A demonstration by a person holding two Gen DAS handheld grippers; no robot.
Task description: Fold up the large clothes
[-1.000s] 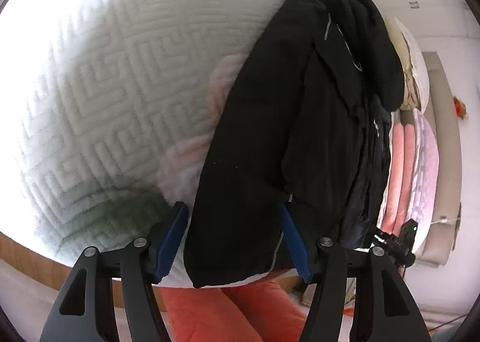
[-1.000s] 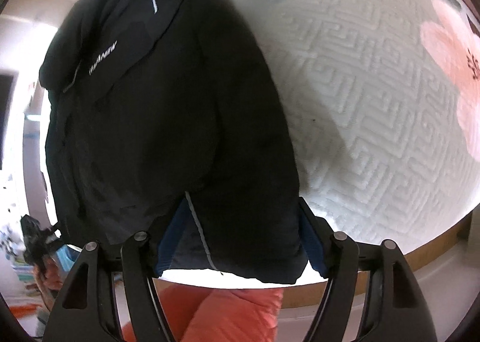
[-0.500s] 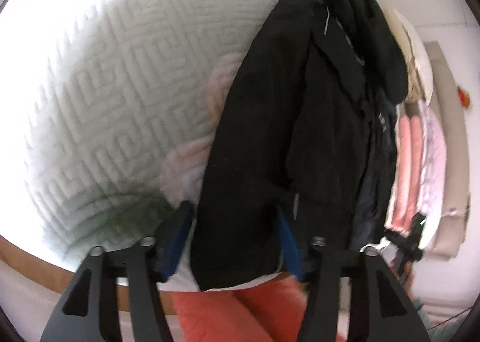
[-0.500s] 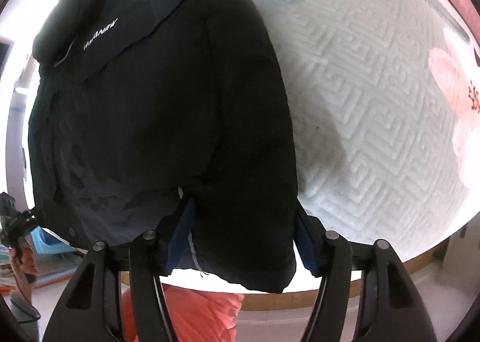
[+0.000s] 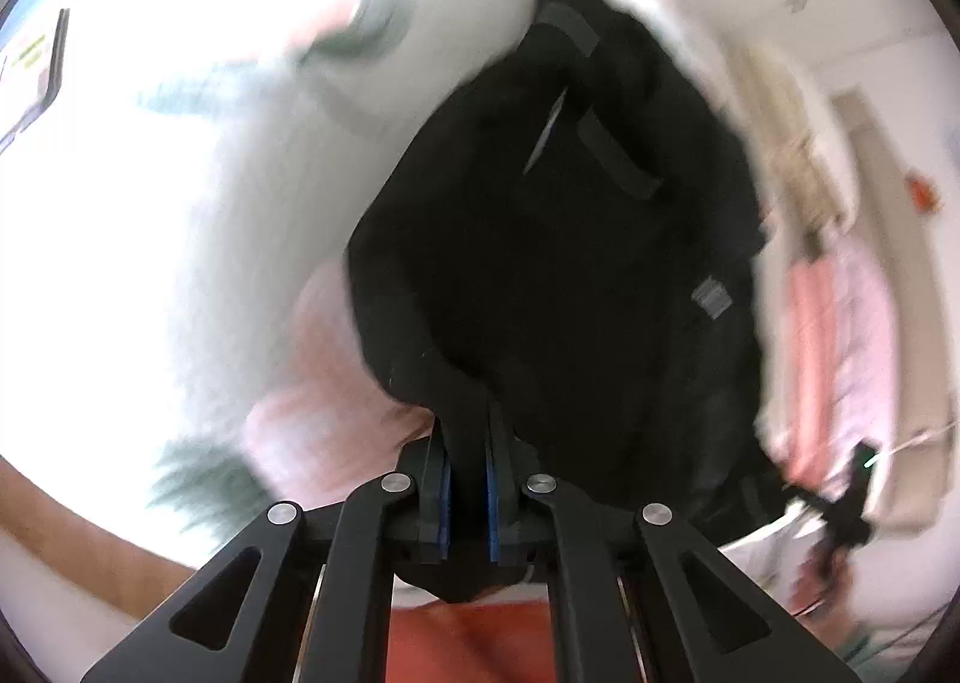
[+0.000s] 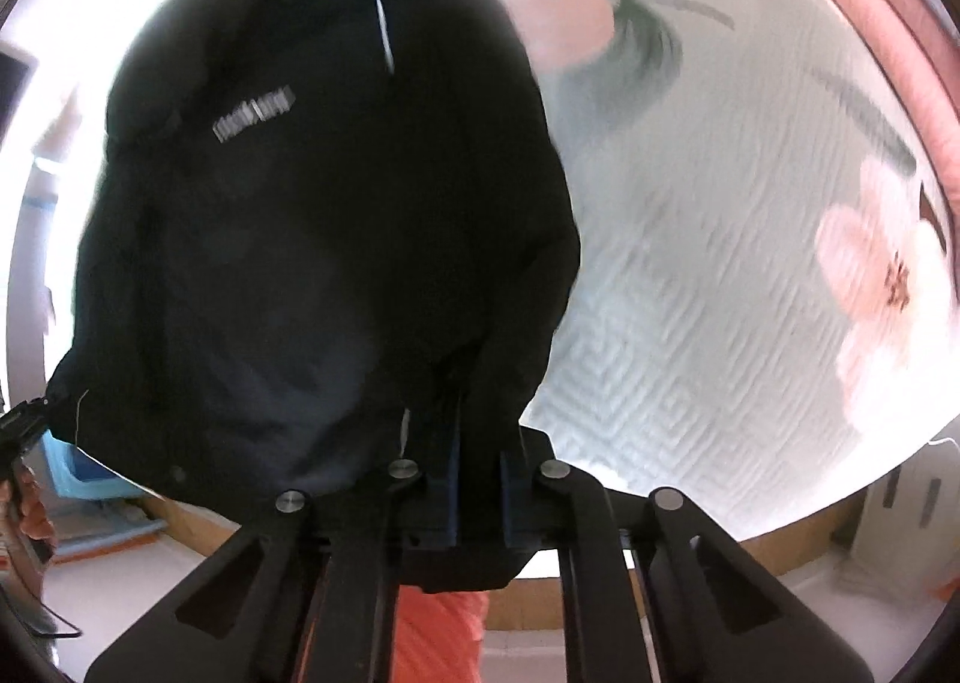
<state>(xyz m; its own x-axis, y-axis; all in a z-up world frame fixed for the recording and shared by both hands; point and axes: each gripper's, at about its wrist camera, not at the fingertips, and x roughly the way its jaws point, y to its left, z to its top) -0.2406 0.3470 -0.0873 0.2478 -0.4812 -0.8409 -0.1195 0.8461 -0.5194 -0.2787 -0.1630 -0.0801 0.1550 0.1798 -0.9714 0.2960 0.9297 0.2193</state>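
Both tongs were found clamped on the hem end of a black jacket (image 5: 558,239). The left tongs (image 5: 467,479) had their blue pads drawn narrow with a fold of dark cloth pinched between them. The right tongs (image 6: 479,479) were likewise narrow on the cloth at the opposite hem corner; the jacket (image 6: 312,239) showed there with a pale printed logo on its front.

The jacket lay on a bed (image 6: 708,335) covered in a white quilted spread with pink flowers and green leaves. Its long axis ran straight away from both tongs, hem nearest, collar end farthest. Neither hand was clearly nearer; each held its own corner. The hem appeared raised off the bed (image 5: 198,239), though motion blur in both views prevented a firm finding.

In my judgement, the coming move turns on that axis: carrying the hem forward toward the collar would halve the garment lengthwise.

No containers could be identified. Stacked pink bedding (image 5: 828,335) stood beyond the bed, blurred.
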